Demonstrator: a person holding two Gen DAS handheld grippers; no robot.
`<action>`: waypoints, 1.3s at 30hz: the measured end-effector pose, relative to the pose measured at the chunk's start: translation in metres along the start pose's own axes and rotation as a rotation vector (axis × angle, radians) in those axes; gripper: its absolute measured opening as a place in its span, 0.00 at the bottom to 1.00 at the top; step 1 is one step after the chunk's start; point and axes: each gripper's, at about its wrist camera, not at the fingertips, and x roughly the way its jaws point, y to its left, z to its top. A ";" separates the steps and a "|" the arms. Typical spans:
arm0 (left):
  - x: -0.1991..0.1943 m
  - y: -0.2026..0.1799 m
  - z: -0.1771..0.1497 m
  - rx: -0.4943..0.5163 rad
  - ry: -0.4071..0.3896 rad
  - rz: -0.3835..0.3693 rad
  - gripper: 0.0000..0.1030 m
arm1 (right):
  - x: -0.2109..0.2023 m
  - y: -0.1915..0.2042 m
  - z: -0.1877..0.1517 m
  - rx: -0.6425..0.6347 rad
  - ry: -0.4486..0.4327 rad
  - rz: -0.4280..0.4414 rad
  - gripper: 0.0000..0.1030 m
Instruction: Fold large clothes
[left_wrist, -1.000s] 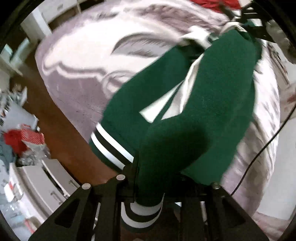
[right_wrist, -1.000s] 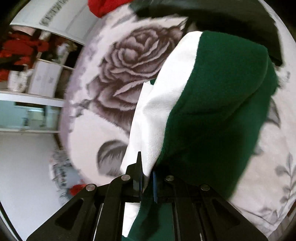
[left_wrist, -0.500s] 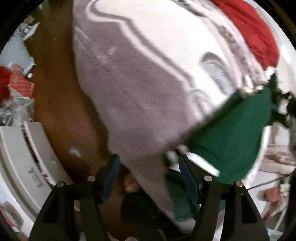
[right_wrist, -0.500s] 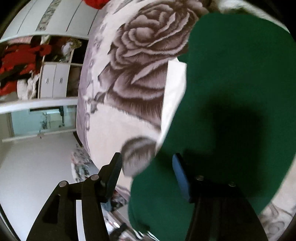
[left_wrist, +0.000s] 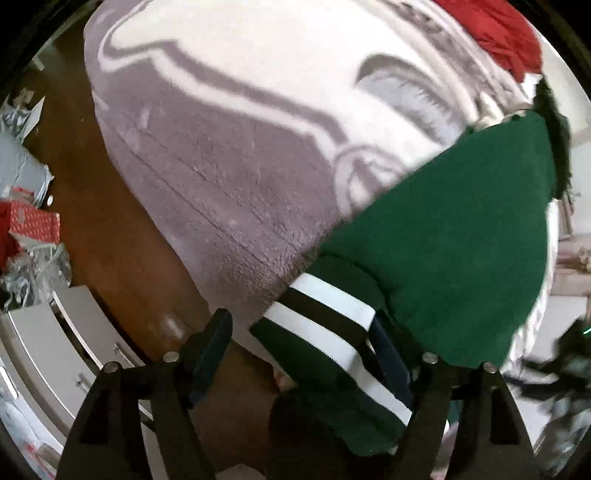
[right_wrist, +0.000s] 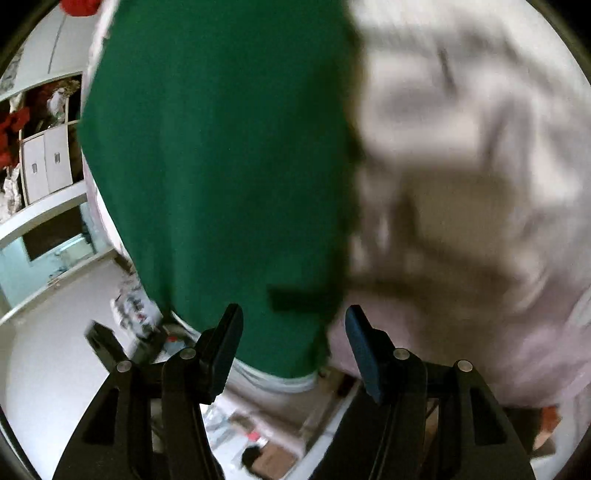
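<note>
A dark green jacket (left_wrist: 443, 240) lies folded on the grey-and-white flowered blanket (left_wrist: 240, 147) at the bed's edge. Its cuff (left_wrist: 317, 321), striped white and black, hangs over the edge between the fingers of my left gripper (left_wrist: 299, 347) and close against the right finger. The left jaws are opening and neither pad presses the cloth. In the blurred right wrist view, my right gripper (right_wrist: 295, 343) stands open above the jacket's (right_wrist: 221, 147) lower edge, where green cloth meets the blanket (right_wrist: 461, 166). Nothing is pinched there.
A red garment (left_wrist: 495, 33) lies at the far end of the bed. Brown wooden floor (left_wrist: 122, 258) runs beside the bed, with white drawers (left_wrist: 48, 350) and a red box (left_wrist: 33, 221) at the left. A white cabinet (right_wrist: 44, 166) and floor clutter (right_wrist: 266, 424) show past the bed.
Both grippers were shut on the green jacket a second ago and have let go and opened. The jacket now rests on the bed. The right gripper has swung fast to the jacket's edge.
</note>
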 end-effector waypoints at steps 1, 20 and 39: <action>-0.005 -0.002 -0.003 0.006 0.000 -0.015 0.73 | 0.009 -0.005 -0.007 0.004 0.017 0.016 0.60; -0.019 -0.038 -0.016 0.092 -0.005 -0.233 0.20 | 0.039 -0.029 -0.100 0.041 -0.036 0.293 0.17; -0.063 -0.201 0.113 0.402 -0.011 -0.128 0.77 | -0.125 -0.054 0.010 0.110 -0.234 0.170 0.50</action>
